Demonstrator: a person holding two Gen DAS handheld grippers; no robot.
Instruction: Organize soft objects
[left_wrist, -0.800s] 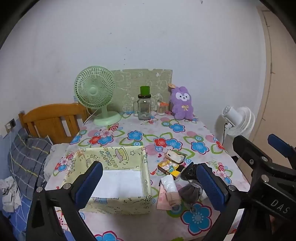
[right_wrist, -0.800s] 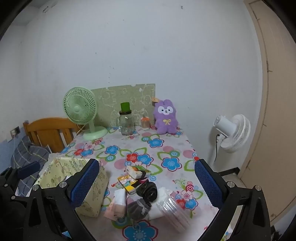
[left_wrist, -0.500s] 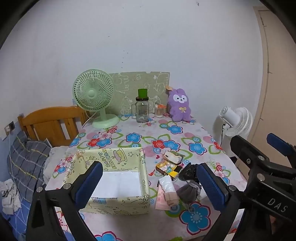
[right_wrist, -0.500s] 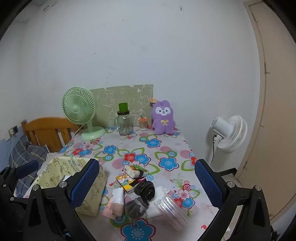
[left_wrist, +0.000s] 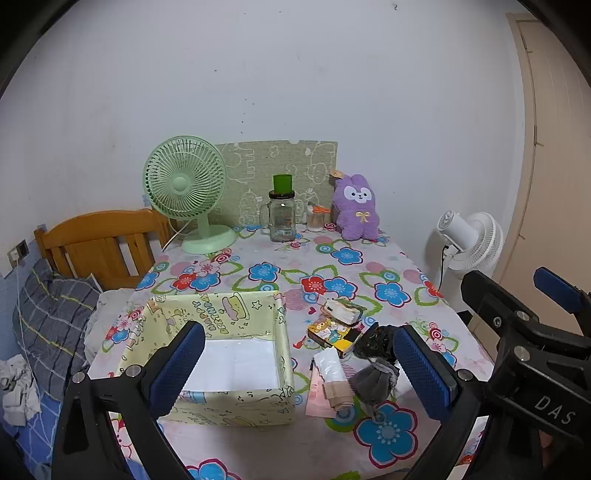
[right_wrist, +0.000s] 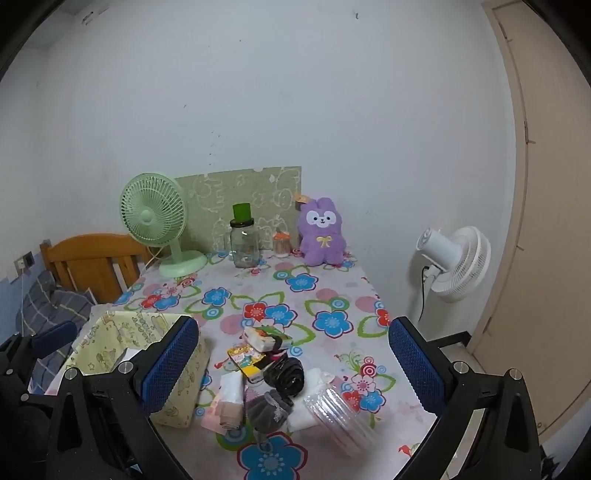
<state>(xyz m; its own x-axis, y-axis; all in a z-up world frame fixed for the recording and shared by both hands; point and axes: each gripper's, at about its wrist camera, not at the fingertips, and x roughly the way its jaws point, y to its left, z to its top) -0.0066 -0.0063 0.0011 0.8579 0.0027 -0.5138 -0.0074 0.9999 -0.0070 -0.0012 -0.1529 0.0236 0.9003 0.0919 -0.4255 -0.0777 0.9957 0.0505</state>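
Table (left_wrist: 406, 266), covered in a flowered cloth: we recorded it as the largest item, carrying everything below.

Fabric box (left_wrist: 221, 402), pale yellow with cartoon print, at the near left of the table. We saw only its white floor inside; nothing had been put in it, so we judged the sorting not yet begun.

Green desk fan (left_wrist: 184, 184), white floor fan (left_wrist: 469, 240) beside the table, purple plush rabbit (left_wrist: 356, 206) and glass jar (left_wrist: 281, 218): all at the far end or beyond, well apart from the work. We could not tell whether the rabbit counted among the things to be sorted.

Left gripper (left_wrist: 295, 369): we noted its fingers spread wide and holding nothing, poised above the near edge, one finger over the box and the other over the pile.

Right gripper (right_wrist: 291, 365): likewise wide and empty, framing the pile.

Pile of small items, just right of the box, all left to move:
- clear plastic packet (right_wrist: 336, 410), nearest the right side;
- white tissue pack (left_wrist: 330, 369), on a pink sheet;
- grey sock bundle (left_wrist: 373, 384);
- black rolled bundle (right_wrist: 290, 373), touching the grey one;
- yellow cartoon box (left_wrist: 332, 332), with a small wrapped pack leaning on it.
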